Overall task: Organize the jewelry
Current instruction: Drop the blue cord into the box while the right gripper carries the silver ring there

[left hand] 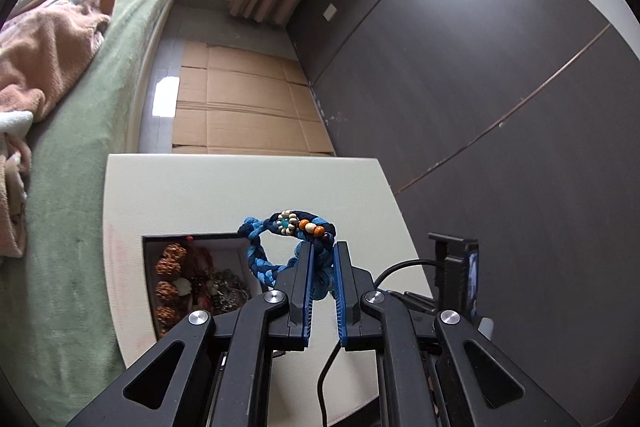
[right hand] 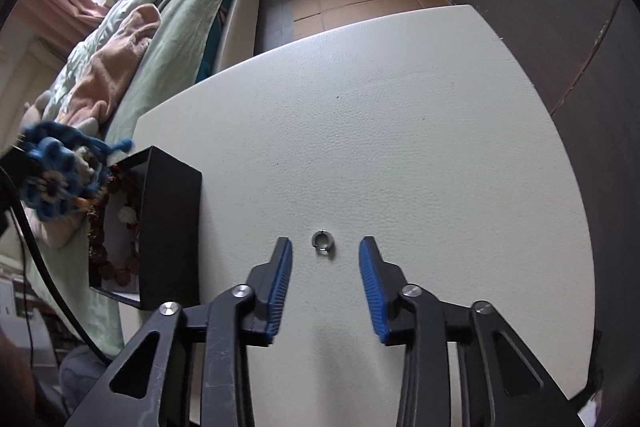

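Blue braided cord, that's the bracelet (left hand: 288, 243), beaded in white and orange at the top, and it's pinched between the jaws of the left gripper (left hand: 322, 267), lifted above the table (left hand: 240, 187). It hangs right over the box (right hand: 168, 227), where brown beads and other pieces already lie in a heap, so my read is this one is headed in there too. Holding it by the bunched braid looks sensible: the loop dangles free and should drop cleanly once the jaws let go.

Over to the other side: a small metal ring (right hand: 323, 242) lies flat on the white table, just beside the box's dark wall. The right gripper (right hand: 325, 247) hovers with its jaws spread wide, one blue pad either side of the ring, neither touching it. That looks like a line-up for the next pick, though a ring that thin and flat could skid away when the pads close.

Beyond the table, a green bed (left hand: 80, 147) with a pink blanket (left hand: 48, 47), and cardboard (left hand: 248, 99) on the floor.
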`<control>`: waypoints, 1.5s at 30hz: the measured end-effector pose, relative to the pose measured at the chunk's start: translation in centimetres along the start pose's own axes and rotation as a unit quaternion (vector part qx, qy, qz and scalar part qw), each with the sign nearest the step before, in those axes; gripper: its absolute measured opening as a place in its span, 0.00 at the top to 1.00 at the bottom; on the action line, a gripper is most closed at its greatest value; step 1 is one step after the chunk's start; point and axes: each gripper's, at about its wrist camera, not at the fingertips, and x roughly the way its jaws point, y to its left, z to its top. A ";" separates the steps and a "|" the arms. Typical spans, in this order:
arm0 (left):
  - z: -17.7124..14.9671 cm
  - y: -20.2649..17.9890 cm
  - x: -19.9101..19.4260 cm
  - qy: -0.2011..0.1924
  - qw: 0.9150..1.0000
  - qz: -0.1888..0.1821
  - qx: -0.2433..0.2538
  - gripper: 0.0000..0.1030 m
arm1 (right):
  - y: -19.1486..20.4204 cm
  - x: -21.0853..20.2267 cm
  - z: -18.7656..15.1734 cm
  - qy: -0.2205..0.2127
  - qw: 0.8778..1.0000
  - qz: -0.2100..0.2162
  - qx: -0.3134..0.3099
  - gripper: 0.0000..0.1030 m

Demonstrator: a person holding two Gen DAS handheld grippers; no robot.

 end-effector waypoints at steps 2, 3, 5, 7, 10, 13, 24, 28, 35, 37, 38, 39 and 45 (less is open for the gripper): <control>0.2 0.6 -0.4 -0.004 1.000 0.003 -0.006 0.91 | 0.3 0.5 0.1 0.004 1.000 -0.010 -0.001 0.69; 0.2 0.9 -0.4 -0.005 1.000 0.006 -0.011 0.91 | 0.5 0.7 0.1 0.006 1.000 -0.015 -0.001 0.69; 0.0 1.7 -0.4 -0.002 1.000 0.010 -0.018 0.91 | 0.8 1.0 0.3 0.008 1.000 -0.025 -0.003 0.71; -0.1 2.4 -0.1 0.004 1.000 0.014 -0.025 0.91 | 1.1 1.3 0.4 0.012 0.999 -0.029 -0.003 0.78; -0.3 3.2 0.5 0.014 0.999 0.022 -0.030 0.91 | 1.6 2.0 0.4 0.025 0.999 -0.046 -0.009 0.85; -0.5 3.6 0.8 0.021 0.999 0.031 -0.034 0.91 | 2.1 2.0 0.3 0.023 0.998 -0.062 -0.015 0.86; -1.0 5.9 -0.1 0.025 0.997 0.035 -0.064 0.41 | 4.2 -3.4 0.0 -0.042 0.999 -0.008 -0.016 0.86; -1.3 6.6 -1.7 0.008 0.997 0.042 -0.068 0.41 | 5.7 -5.7 -0.4 -0.065 0.997 0.035 -0.022 0.86; -2.1 8.0 -4.7 -0.016 0.995 0.072 -0.068 0.36 | 10.0 -6.2 -0.2 -0.077 0.994 0.065 -0.047 0.86; -2.2 8.5 -5.2 -0.024 0.993 0.082 -0.075 0.29 | 11.0 -5.7 -0.4 -0.068 0.994 0.067 -0.050 0.86; -2.2 8.7 -5.3 -0.027 0.993 0.087 -0.078 0.28 | 11.5 -5.5 -0.5 -0.063 0.994 0.071 -0.052 0.86; -2.2 8.8 -5.5 -0.029 0.992 0.091 -0.080 0.28 | 11.9 -5.3 -0.6 -0.060 0.994 0.072 -0.053 0.86; -2.8 8.3 -6.4 -0.046 0.990 0.104 -0.080 0.20 | 12.7 -5.2 -0.9 -0.056 0.995 0.055 -0.060 0.77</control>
